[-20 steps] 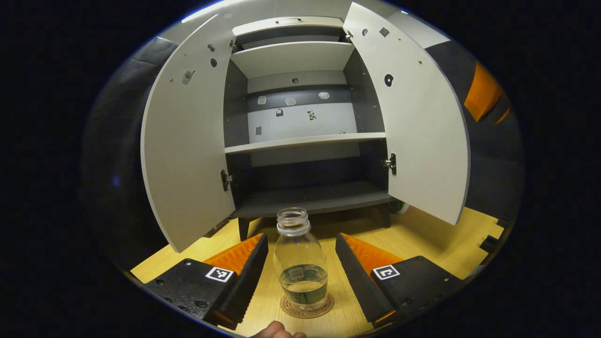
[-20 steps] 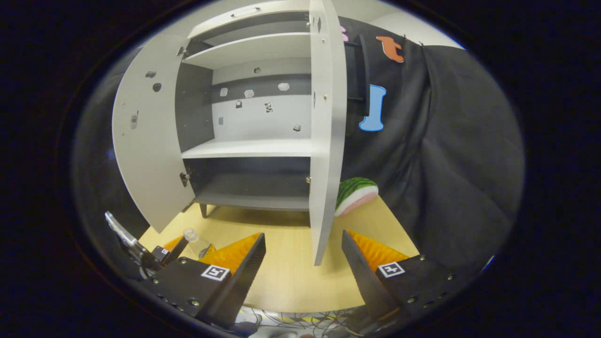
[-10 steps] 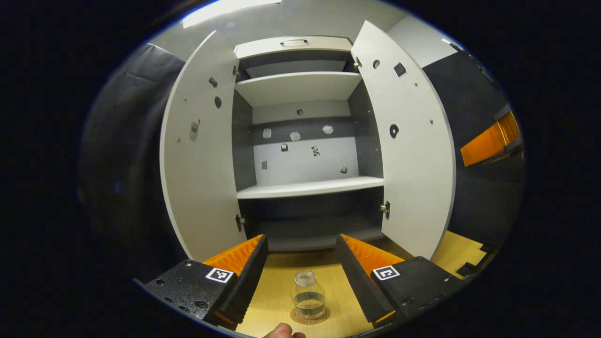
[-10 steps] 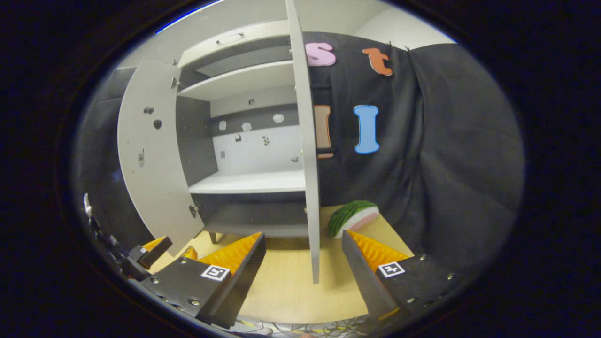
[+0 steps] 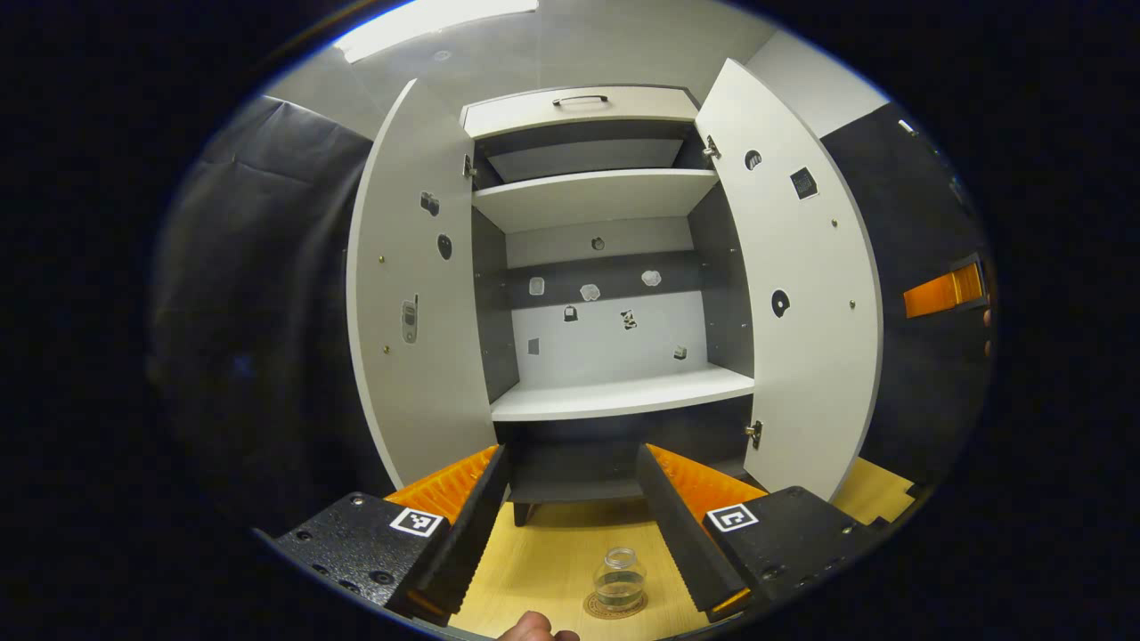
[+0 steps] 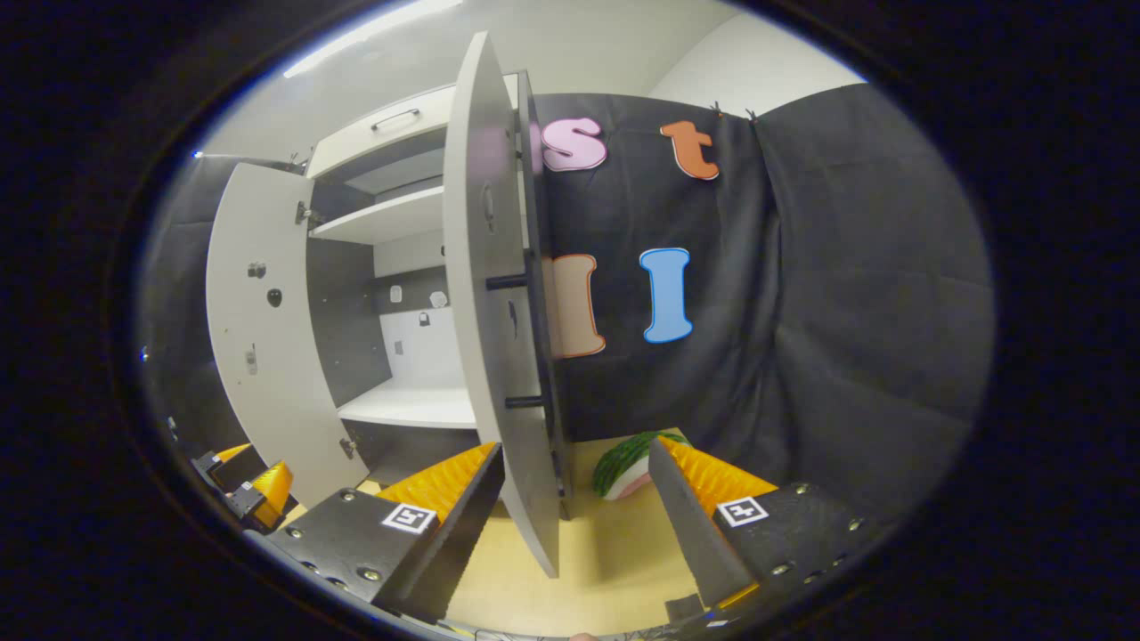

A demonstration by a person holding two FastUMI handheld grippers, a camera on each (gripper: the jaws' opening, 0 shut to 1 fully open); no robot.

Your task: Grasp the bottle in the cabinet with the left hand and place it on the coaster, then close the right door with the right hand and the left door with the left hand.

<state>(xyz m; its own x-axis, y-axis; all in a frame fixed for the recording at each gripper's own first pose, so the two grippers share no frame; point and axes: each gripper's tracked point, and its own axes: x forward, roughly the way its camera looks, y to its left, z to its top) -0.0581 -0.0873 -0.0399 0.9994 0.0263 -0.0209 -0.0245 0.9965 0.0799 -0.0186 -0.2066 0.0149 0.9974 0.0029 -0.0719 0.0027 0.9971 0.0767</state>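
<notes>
The bottle (image 5: 619,579) stands upright on the coaster (image 5: 614,607) on the table (image 5: 543,570), so placement looks complete. The left gripper (image 5: 570,525) sits above it, jaws spread and empty; the right gripper (image 6: 574,521), jaws also spread and empty, faces the right door (image 6: 490,338) edge-on. Both that door and the left door (image 5: 419,312) are open; closing both remains.

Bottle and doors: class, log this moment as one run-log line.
bottle: upright on coaster | left tool: open, above bottle | right tool: open, at right door edge | left door: open
</notes>
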